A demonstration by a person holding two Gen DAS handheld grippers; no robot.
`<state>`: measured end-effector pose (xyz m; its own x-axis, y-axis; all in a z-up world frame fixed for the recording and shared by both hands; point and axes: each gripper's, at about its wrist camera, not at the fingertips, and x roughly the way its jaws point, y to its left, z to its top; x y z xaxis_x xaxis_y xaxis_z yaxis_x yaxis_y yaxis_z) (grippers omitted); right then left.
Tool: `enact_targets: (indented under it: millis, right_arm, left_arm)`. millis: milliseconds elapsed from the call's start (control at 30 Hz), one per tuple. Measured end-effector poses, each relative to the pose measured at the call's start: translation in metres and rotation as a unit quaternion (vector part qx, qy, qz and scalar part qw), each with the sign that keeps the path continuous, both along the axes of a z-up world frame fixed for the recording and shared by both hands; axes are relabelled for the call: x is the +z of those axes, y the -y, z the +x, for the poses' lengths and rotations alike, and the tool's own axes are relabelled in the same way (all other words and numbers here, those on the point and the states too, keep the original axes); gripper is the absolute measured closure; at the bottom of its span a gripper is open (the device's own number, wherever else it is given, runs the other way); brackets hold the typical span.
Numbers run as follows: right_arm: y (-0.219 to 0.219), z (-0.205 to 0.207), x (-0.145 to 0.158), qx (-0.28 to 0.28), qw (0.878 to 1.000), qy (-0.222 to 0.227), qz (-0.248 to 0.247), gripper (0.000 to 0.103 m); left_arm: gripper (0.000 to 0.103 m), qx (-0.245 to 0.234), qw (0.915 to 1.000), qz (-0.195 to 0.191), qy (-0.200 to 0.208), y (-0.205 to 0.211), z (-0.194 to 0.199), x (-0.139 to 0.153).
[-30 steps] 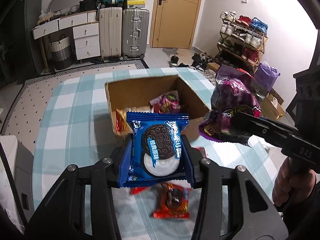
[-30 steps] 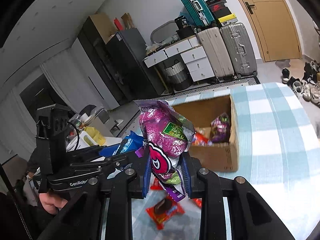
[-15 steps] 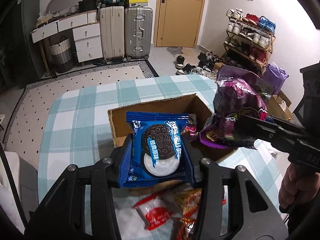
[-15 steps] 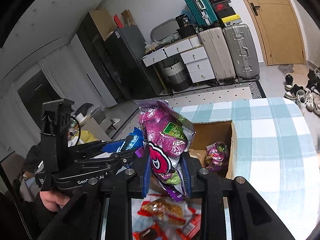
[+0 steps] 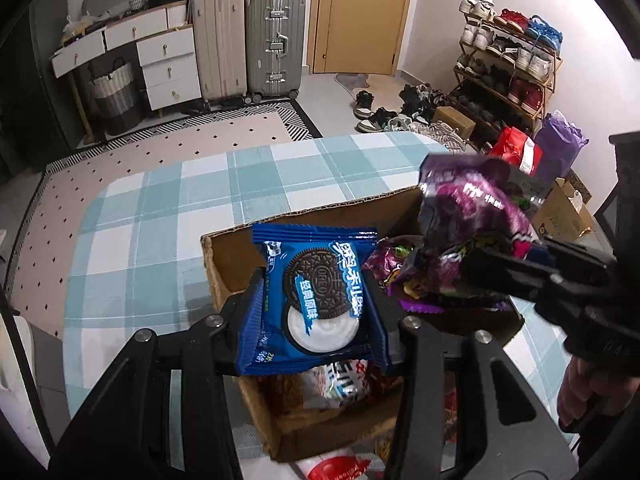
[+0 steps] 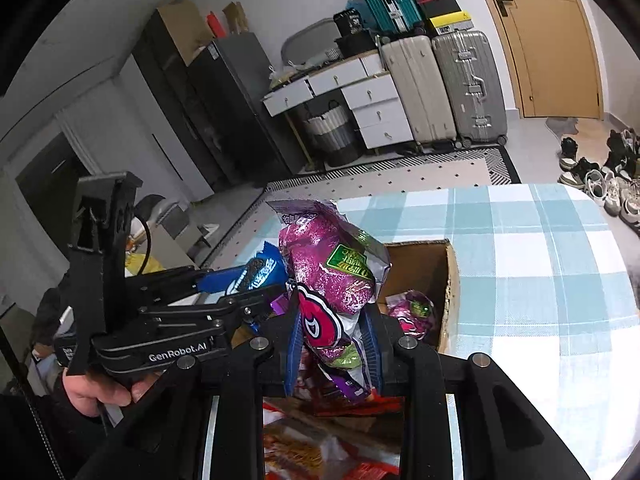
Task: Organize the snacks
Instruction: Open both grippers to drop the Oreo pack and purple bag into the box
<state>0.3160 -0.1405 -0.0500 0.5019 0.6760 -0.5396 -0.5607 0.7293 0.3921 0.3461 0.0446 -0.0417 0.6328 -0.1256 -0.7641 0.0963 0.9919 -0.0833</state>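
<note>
My left gripper point(image 5: 316, 308) is shut on a blue Oreo packet point(image 5: 314, 300) and holds it above the open cardboard box point(image 5: 224, 280) on the checked table. My right gripper point(image 6: 334, 328) is shut on a purple snack bag point(image 6: 332, 272), also over the box point(image 6: 450, 280). In the left wrist view the purple bag point(image 5: 472, 216) and right gripper point(image 5: 460, 268) are at the right, close beside the Oreo packet. In the right wrist view the left gripper point(image 6: 280, 282) with the Oreo packet point(image 6: 256, 274) is at the left. Snack packets point(image 5: 384, 256) lie inside the box.
The blue-and-white checked tablecloth point(image 5: 160, 208) reaches behind and left of the box. Red snack packets point(image 6: 312, 448) lie on the table near me, below the grippers. Suitcases point(image 5: 274, 40), drawers and a shoe rack point(image 5: 508, 68) stand beyond the table.
Both grippers have moved forward with their packets and now hang over the box, which was farther ahead before. The loose red packets have slid toward the bottom edge.
</note>
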Motion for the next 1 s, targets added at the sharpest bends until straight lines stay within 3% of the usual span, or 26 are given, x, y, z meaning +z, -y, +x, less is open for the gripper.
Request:
enact_targets:
  millis: [167,200,233,300,333,367,733,1000]
  right_arm:
    - [-0.007,0.01,-0.01,-0.002,1.0,0.003,-0.014,0.076]
    - [-0.007,0.01,-0.011,-0.004,1.0,0.006,-0.018,0.076]
    - [-0.009,0.01,-0.012,-0.006,1.0,0.008,-0.023,0.073]
    - [-0.01,0.011,-0.013,-0.006,0.999,0.013,-0.032,0.06]
    - [-0.008,0.01,-0.013,-0.008,0.999,0.016,-0.032,0.05]
    - [-0.006,0.009,-0.012,-0.013,0.999,0.02,-0.033,0.047]
    - [0.01,-0.017,0.011,-0.019,0.998,0.048,-0.026,0.047]
    - [0.016,-0.054,0.038,-0.014,0.996,0.081,-0.022,0.039]
  left_arm:
    - [0.061,-0.01,0.9998,-0.017,0.002,-0.001,0.013,-0.005]
    - [0.055,-0.012,0.9997,-0.018,0.004,0.0,0.014,-0.005]
    - [0.042,-0.023,0.9993,-0.029,0.006,0.0,0.014,-0.004]
    - [0.031,-0.023,0.9991,-0.031,0.016,0.0,0.012,-0.002]
    - [0.031,-0.019,0.9993,-0.022,0.023,0.001,0.01,-0.001]
    - [0.031,-0.02,0.9994,-0.016,0.024,0.002,0.009,-0.001]
    - [0.031,-0.012,0.9992,0.003,0.038,0.008,-0.029,0.025]
    - [0.026,-0.002,0.9984,0.008,0.055,0.012,-0.072,0.048]
